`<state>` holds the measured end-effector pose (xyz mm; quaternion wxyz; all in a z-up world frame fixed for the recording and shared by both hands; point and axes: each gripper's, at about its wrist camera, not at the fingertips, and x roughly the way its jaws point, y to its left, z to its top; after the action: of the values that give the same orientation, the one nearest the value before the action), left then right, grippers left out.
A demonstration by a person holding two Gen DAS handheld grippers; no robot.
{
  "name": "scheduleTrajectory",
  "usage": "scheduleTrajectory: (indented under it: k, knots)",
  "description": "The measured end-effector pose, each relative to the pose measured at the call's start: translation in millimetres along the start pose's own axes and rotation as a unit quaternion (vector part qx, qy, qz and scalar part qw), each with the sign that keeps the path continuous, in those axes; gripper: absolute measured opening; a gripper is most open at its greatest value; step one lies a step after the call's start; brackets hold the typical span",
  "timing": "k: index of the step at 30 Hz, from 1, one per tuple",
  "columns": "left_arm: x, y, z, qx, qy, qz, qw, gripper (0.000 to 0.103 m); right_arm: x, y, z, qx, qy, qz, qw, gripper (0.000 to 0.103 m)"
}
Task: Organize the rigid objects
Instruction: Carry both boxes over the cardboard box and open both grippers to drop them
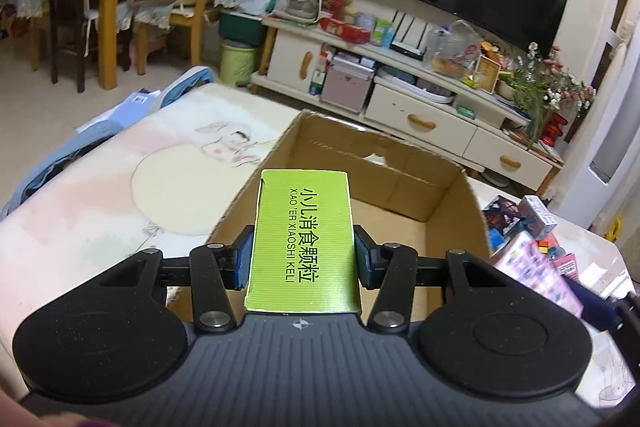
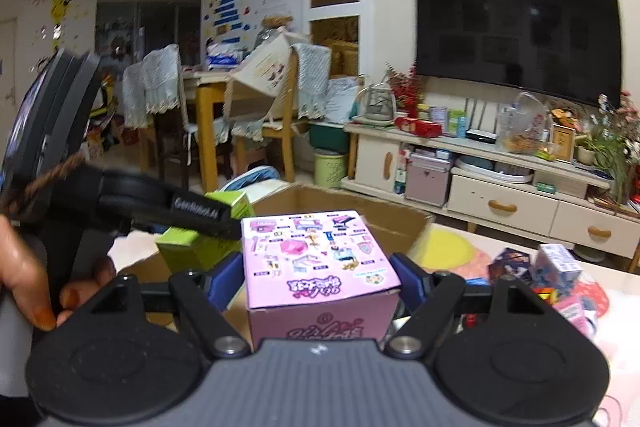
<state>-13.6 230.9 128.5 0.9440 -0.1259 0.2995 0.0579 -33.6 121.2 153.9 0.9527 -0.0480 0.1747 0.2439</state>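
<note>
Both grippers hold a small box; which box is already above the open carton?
The green box in the left gripper: it hangs over the carton. The pink box in the right gripper is short of it.

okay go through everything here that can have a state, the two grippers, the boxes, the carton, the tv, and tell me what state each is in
left gripper: shut on green medicine box
green medicine box: held over the carton
right gripper: shut on pink toy box
pink toy box: held, closed
cardboard carton: open at the top, floor bare where visible
TV: screen dark
small boxes: lying loose on the table
</note>
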Motion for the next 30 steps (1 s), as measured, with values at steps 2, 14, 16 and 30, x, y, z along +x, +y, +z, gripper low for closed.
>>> scheduleTrajectory:
  k: [2, 14, 16, 30]
  knots:
    - [1.2, 2.0, -0.9, 0.002, 0.003, 0.009, 1.0000, 0.061, 5.5, 8.4, -2.4, -0.004, 0.005, 0.006, 1.000, 0.078]
    - [-5.3, 1.6, -6.4, -0.001, 0.020, 0.029, 0.9994, 0.064, 23.0, 31.0, -17.3, -0.031, 0.036, 0.012, 0.999, 0.079]
    - [-8.2, 1.9, -5.6, -0.003, 0.014, 0.033, 0.9994, 0.083, 22.3, 31.3, -18.9, -0.030, 0.036, 0.010, 0.999, 0.080]
    - [-26.9, -24.2, -18.3, 0.014, -0.090, -0.030, 0.9954, 0.100, -31.6, -14.6, -18.9, 0.009, -0.014, -0.084, 0.996, 0.100]
